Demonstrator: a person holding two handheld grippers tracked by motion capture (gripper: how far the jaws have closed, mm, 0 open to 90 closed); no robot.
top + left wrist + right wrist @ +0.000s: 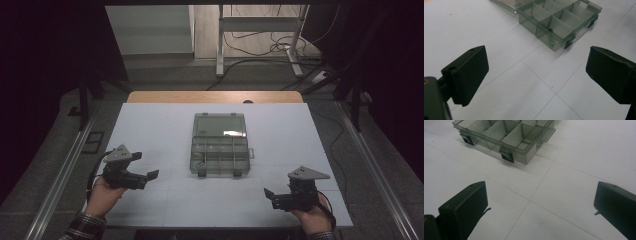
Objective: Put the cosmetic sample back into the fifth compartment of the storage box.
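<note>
Low over the table, both grippers point at the organizer box [219, 150], jaws spread, empty.

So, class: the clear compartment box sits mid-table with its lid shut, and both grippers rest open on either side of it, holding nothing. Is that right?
One detail is wrong: the compartment box has its lid open, folded back flat on the table, as the high view shows. The rest stands: the left gripper and right gripper are open and hold nothing.
</note>
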